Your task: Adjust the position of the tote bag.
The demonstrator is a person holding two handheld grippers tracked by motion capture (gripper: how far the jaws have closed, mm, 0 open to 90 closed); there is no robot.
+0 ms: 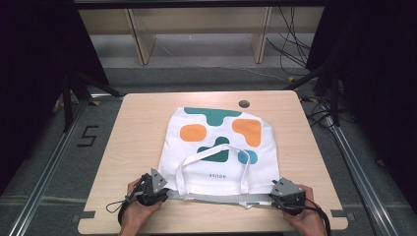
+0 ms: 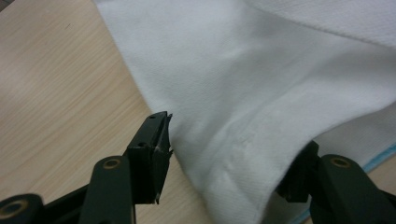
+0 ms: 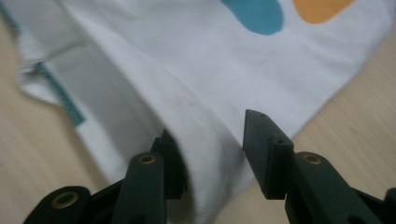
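Tote bag (image 1: 221, 147) flat on surface (image 1: 137, 128), mouth hem at near edge — left hand-held gripper (image 1: 156, 192) and right hand-held gripper (image 1: 287, 196) both parted, cloth between jaws unpinched (corners loose), so lifting now risks the hem slipping free.

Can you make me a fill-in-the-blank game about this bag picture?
1. The white bag lies flat on a wooden ____.
2. The two straps of the bag point toward the ____.
3. The left hand-held gripper has its jaws ____ around the bag's corner.
4. The round blob nearest the left strap is coloured ____.

Missing words: table; person; open; orange
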